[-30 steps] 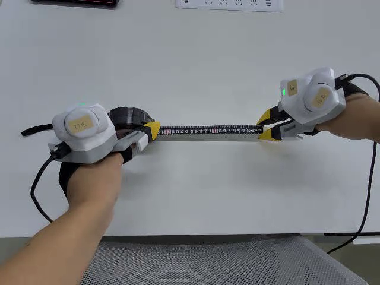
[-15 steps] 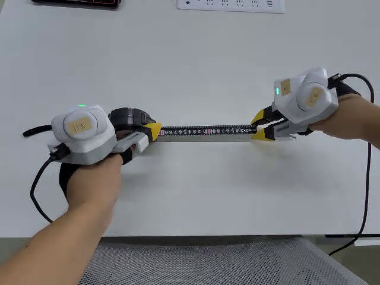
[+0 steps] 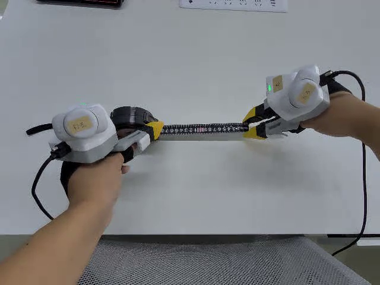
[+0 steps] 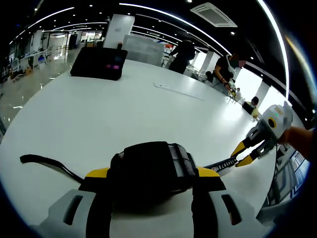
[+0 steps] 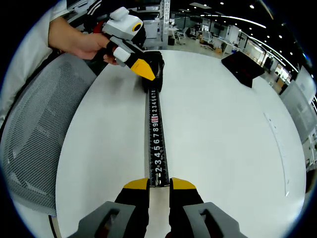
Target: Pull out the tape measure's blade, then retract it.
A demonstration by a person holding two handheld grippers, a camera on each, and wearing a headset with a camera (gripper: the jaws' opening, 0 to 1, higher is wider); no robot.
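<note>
The white table (image 3: pixel 190 59) carries everything. A grey mesh chair (image 3: pixel 202 261) sits against its near edge. A white power strip (image 3: pixel 233 4) lies along the far edge, and a dark flat device (image 3: pixel 80 2) lies toward the far left corner.

The left gripper (image 3: pixel 148 132) is over the left part of the table, between the middle and the near edge. Its yellow-tipped fingers (image 4: pixel 99 173) are closed on either side of the black tape measure (image 3: pixel 132 115), which rests on the table. The right gripper (image 3: pixel 250 122) is held toward the right side, pointing back at the left one. Its fingers (image 5: pixel 135 184) are nearly together and pinch the free end of the blade (image 3: pixel 202 128).

The blade is drawn out straight between the two grippers. It runs roughly parallel to the near edge, low over the table, with its numbers facing up. A thin black wrist strap (image 3: pixel 37 129) trails from the tape measure toward the left edge and lies flat on the table.
</note>
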